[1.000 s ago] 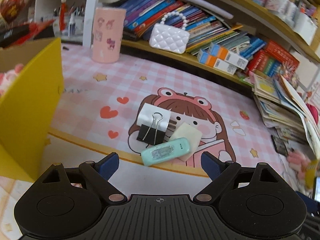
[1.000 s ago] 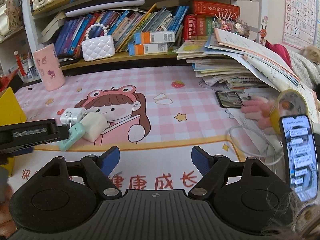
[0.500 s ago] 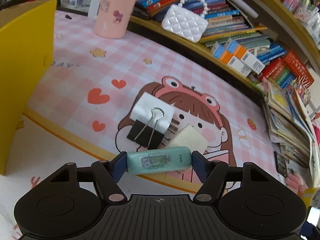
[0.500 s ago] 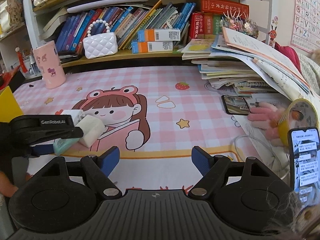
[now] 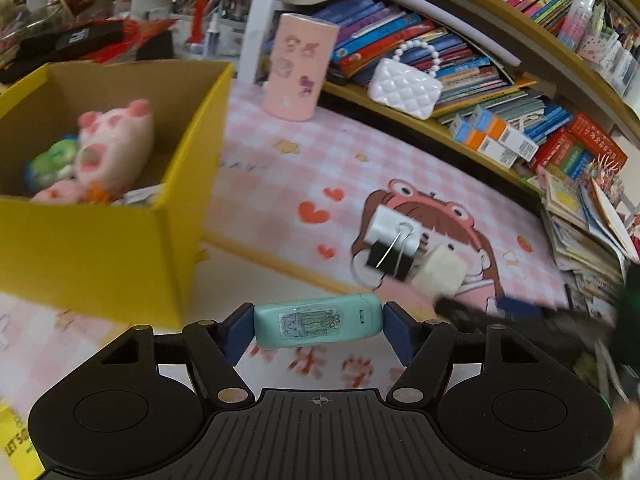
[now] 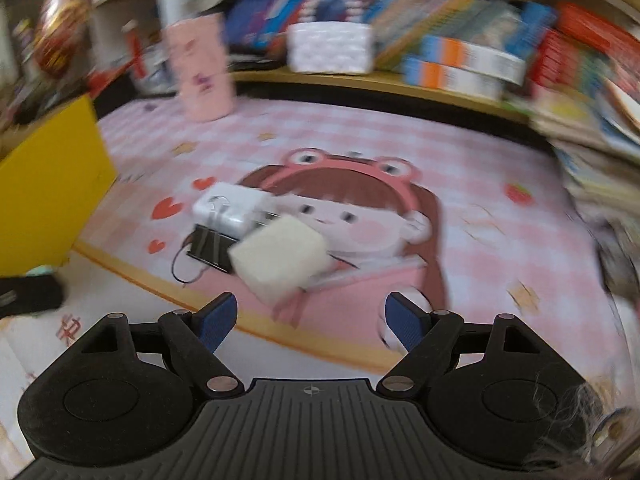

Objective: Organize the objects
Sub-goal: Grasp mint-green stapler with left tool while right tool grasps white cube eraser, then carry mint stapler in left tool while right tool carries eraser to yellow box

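Left tool (image 5: pixel 319 322) grips a mint-green correction-tape case (image 5: pixel 318 321) crosswise between its blue pads (image 5: pixel 239 332), sticker side facing the camera. The case is lifted off the bench (image 5: pixel 280 184), which is covered by a pink checked mat with a cartoon girl.

Yellow cardboard box (image 5: pixel 120 256) stands open just left of the tool; inside, a pink plush toy (image 5: pixel 114 146) and something green beside it, blurred.

Right tool (image 6: pixel 312 322) is open and holds nothing — jaws spread wide, low over the mat. Just ahead of it lies a small cluster: a cream sponge-like block (image 6: pixel 280 258), a white charger (image 6: pixel 230 210) behind it, and a black binder clip (image 6: pixel 210 250) with wire handles, touching or overlapping one another. The same cluster shows in the left view to the right of the held case, with the binder clip (image 5: pixel 390 260) resting against the charger.

Further back — a pink cylindrical holder (image 5: pixel 300 72) upright on the mat, a white quilted purse (image 5: pixel 404 88) with a pearl handle on the low shelf, and rows of books behind. Right view is heavily motion-blurred.
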Demonstrator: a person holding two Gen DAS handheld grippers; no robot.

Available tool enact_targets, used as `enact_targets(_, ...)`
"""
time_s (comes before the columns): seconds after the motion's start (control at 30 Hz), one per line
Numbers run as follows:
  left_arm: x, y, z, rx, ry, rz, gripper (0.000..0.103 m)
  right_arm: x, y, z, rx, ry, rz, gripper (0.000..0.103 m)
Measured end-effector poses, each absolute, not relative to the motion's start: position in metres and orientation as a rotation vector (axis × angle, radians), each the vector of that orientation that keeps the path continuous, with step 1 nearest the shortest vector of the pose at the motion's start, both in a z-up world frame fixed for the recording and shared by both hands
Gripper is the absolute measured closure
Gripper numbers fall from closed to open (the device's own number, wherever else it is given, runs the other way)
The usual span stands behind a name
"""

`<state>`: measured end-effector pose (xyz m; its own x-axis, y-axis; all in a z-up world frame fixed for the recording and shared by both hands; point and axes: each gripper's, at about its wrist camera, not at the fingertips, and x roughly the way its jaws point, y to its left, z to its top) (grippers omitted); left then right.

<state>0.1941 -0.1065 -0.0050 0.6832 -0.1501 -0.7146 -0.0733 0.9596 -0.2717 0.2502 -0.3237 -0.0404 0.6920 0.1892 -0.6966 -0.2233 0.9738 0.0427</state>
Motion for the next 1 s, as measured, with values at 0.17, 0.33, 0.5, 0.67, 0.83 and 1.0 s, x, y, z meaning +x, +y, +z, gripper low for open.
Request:
enact_targets(0.17, 0.175, -0.100, -0.002, -0.292, 0.819, -0.042, 0.034, 0.274, -0.303, -0.050, -0.146, 0.737, 0.296, 0.026)
enact_targets(0.33, 0.167, -0.099, -0.001, -0.306, 0.809, -0.044, 0.034, 0.281, -0.298, -0.055, -0.189, 0.731, 0.319, 0.046)
enact_targets(0.5, 0.160, -0.095, -0.001, -0.312, 0.798, -0.052, 0.034, 0.267, -0.303, -0.043, -0.148, 0.733, 0.293, 0.049)
enact_targets(0.67, 0.150, -0.089, -0.003, -0.310, 0.791, -0.065, 0.034, 0.238, -0.306, -0.026, -0.082, 0.718, 0.238, 0.049)
enact_targets(0.83, 0.137, -0.081, -0.005, -0.292, 0.783, -0.070, 0.034, 0.205, -0.296, -0.013, -0.010, 0.740, 0.233, 0.049)
enact_targets(1.0, 0.123, -0.064, -0.001, -0.298, 0.751, -0.052, 0.034, 0.170, -0.274, 0.002, 0.031, 0.732, 0.216, 0.049)
